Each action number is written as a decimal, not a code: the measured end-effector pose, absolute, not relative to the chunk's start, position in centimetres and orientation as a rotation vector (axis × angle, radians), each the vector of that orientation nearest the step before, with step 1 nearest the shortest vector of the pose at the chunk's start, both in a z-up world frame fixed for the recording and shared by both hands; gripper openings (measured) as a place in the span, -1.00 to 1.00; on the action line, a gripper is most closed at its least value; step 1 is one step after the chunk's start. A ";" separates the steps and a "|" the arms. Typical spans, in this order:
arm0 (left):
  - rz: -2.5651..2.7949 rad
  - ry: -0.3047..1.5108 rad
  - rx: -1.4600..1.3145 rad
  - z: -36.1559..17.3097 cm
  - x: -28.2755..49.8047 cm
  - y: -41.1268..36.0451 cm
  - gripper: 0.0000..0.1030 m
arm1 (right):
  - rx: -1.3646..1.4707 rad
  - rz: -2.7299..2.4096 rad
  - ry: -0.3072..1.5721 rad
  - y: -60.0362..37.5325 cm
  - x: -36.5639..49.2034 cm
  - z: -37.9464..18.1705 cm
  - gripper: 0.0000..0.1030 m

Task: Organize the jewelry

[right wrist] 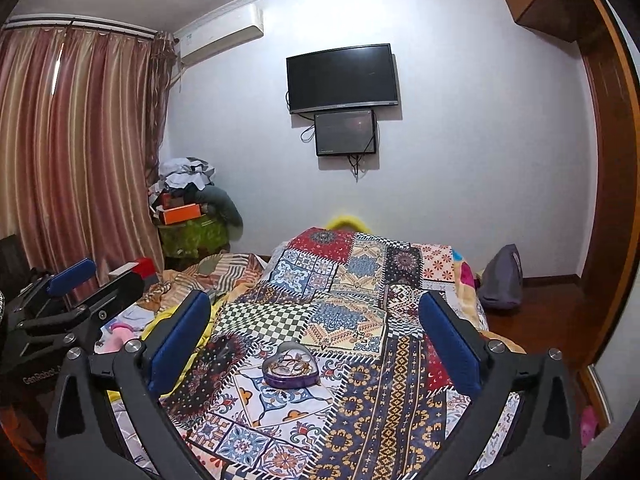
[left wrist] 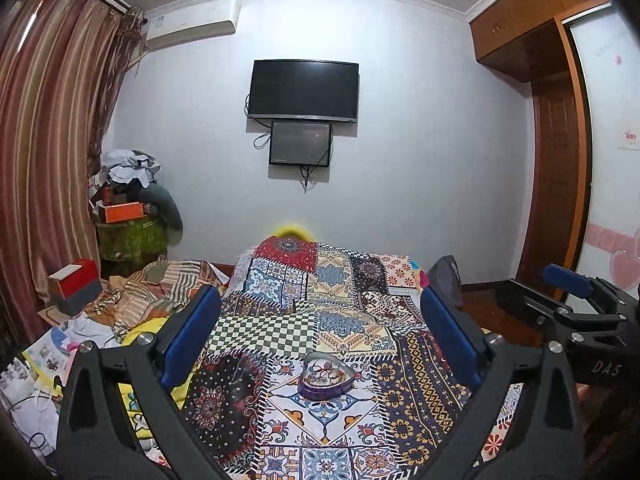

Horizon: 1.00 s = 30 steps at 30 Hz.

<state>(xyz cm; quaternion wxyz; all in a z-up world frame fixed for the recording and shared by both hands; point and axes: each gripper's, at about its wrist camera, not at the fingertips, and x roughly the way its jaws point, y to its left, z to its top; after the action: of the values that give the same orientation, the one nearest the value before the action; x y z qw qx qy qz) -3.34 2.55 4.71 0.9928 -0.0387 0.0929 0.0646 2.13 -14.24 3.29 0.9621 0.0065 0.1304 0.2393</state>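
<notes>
My left gripper [left wrist: 320, 320] and right gripper [right wrist: 316, 320] gape wide, empty; heart-shaped tin [left wrist: 326, 376] at twelve o'clock.

a pale wall [left wrist: 400, 160] carries a dark tv [left wrist: 303, 90], striped curtains [left wrist: 52, 140] hang left, wooden wardrobe [left wrist: 532, 28] right.

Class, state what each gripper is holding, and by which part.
Nothing: the left gripper and right gripper are both open, above the heart-shaped box.
</notes>
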 end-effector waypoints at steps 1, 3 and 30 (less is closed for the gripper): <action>0.131 0.187 -0.079 4.6 -3.2 2.5 0.95 | 0.012 0.485 0.264 -14.2 1.9 3.2 1.00; 0.130 0.188 -0.080 4.5 -3.3 2.5 0.95 | 0.009 0.485 0.264 -14.1 1.9 3.3 1.00; 0.135 0.212 -0.089 3.7 -2.9 3.0 0.95 | 0.002 0.486 0.287 -14.0 1.9 3.1 1.00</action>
<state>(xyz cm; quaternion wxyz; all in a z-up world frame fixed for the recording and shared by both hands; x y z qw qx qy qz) -2.86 2.95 3.71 0.9911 -0.0446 0.1058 0.0673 1.92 -13.98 3.06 0.9604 0.0008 0.1416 0.2399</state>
